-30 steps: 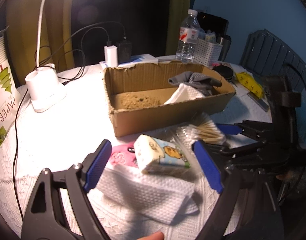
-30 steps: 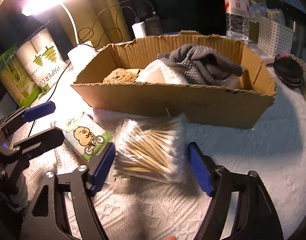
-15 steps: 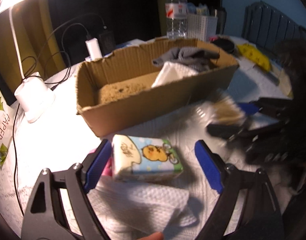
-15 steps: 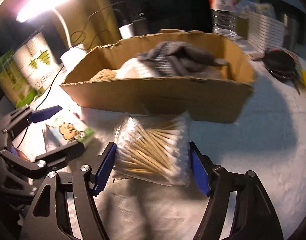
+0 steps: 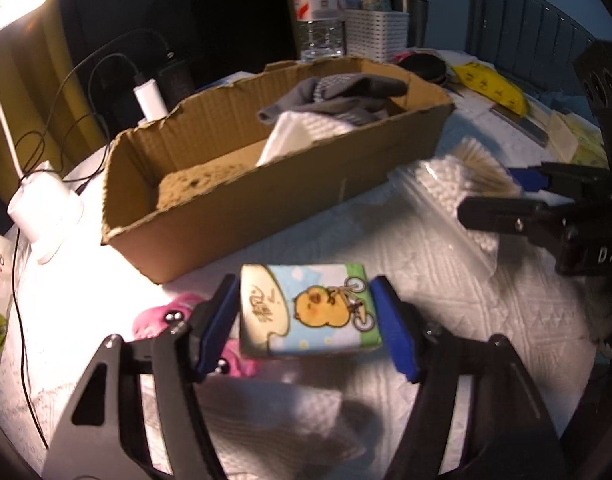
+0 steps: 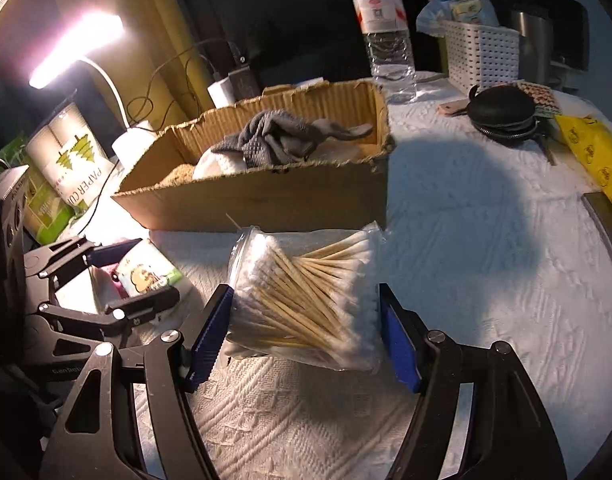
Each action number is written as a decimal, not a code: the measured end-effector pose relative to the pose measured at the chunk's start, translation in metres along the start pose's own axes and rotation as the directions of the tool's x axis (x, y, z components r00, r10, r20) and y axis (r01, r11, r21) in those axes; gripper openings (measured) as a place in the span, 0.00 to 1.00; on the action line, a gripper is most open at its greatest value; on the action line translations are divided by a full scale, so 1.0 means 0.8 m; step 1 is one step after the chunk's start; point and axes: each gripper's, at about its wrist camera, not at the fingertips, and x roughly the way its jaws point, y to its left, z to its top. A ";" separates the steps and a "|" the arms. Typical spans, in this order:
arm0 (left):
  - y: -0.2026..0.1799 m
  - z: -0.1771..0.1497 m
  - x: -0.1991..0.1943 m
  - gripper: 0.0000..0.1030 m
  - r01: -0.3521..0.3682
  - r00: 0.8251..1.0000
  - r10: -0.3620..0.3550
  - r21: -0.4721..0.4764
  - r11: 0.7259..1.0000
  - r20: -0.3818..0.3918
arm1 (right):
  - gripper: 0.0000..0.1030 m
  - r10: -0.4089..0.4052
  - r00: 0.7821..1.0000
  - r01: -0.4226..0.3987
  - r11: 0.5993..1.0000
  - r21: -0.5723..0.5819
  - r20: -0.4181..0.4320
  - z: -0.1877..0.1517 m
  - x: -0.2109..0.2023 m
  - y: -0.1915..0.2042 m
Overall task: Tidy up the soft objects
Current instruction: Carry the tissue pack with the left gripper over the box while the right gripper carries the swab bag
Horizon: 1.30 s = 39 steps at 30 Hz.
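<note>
One cardboard box (image 5: pixel 266 200) on the table, holding one grey cloth (image 5: pixel 345 98), one white folded cloth (image 5: pixel 302 134) and one tan sponge (image 5: pixel 202 180). In front of the box: left gripper (image 5: pixel 306 320), jaws closing, blue pads touching one tissue pack (image 5: pixel 307 310); right gripper (image 6: pixel 304 332) clamped on one bag of cotton swabs (image 6: pixel 306 296), beside the pack. One water bottle (image 6: pixel 385 40) behind the box

A yellow cartoon chick on a bicycle is showing against the sky-blue and green print of the small tissue pack (image 5: pixel 309 312). Blue pads (image 5: pixel 393 336) are lining black gripper arms. A grey knitted cloth (image 6: pixel 290 140) is lying in the brown corrugated cardboard box (image 6: pixel 266 196).
</note>
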 end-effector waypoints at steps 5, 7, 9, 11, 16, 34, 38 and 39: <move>-0.003 0.008 -0.012 0.66 0.024 0.999 -0.024 -0.013 1.000 0.025 | 0.71 -0.004 0.999 0.004 1.000 -0.010 0.032 0.008 -0.018 0.002; -0.004 0.014 -0.021 0.66 0.023 0.999 -0.022 -0.021 1.000 0.048 | 0.71 -0.006 0.999 0.006 1.000 -0.014 0.045 0.012 -0.026 0.003; -0.005 0.020 -0.033 0.66 0.025 0.997 -0.023 -0.029 0.999 0.076 | 0.71 -0.008 0.998 0.009 1.000 -0.021 0.055 0.016 -0.033 0.005; -0.007 0.025 -0.042 0.66 0.028 0.995 -0.025 -0.033 0.999 0.099 | 0.71 -0.009 0.998 0.010 1.000 -0.029 0.065 0.020 -0.040 0.008; -0.006 0.038 -0.060 0.66 0.033 0.989 -0.026 -0.042 0.999 0.144 | 0.71 -0.013 0.996 0.017 0.999 -0.049 0.086 0.031 -0.053 0.016; 0.048 0.075 -0.085 0.66 0.005 0.968 0.024 -0.115 0.993 0.249 | 0.71 -0.020 0.993 0.035 0.992 -0.118 0.118 0.083 -0.056 0.044; 0.071 0.080 -0.079 0.66 0.005 0.965 0.037 -0.157 0.988 0.258 | 0.71 -0.017 0.993 0.033 0.991 -0.133 0.115 0.095 -0.048 0.052; 0.077 0.081 -0.077 0.66 0.005 0.965 0.039 -0.169 0.986 0.258 | 0.71 -0.016 0.993 0.032 0.990 -0.136 0.115 0.098 -0.045 0.053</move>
